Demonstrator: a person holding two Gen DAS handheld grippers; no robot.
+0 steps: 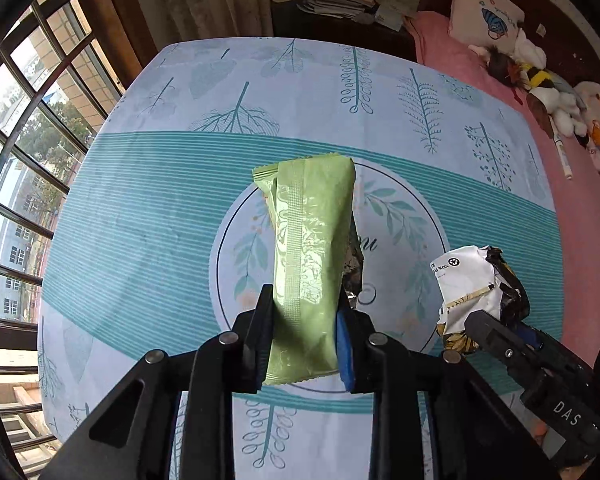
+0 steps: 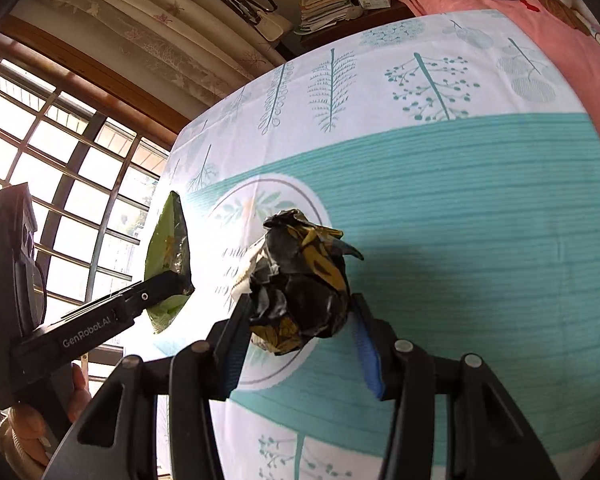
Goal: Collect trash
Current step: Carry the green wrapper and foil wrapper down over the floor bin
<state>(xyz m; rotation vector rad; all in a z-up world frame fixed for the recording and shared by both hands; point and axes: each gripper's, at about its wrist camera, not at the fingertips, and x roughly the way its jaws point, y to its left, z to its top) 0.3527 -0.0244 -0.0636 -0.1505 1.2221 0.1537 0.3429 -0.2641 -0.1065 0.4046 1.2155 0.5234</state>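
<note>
My left gripper [image 1: 304,300] is shut on a green snack wrapper [image 1: 310,248], which stands up between the fingers above the table; it also shows in the right wrist view [image 2: 167,256]. My right gripper [image 2: 300,308] is shut on a crumpled black, yellow and white wrapper [image 2: 300,280], held above the table. That wrapper [image 1: 474,292] and the right gripper [image 1: 484,330] appear at the right of the left wrist view. The left gripper [image 2: 168,284] appears at the left of the right wrist view.
A table with a teal and white leaf-print cloth [image 1: 148,220] lies under both grippers. A pink bed with plush toys [image 1: 540,84] is at the right. A barred window [image 1: 28,128] is at the left. A dark side table with papers [image 1: 340,0] stands behind.
</note>
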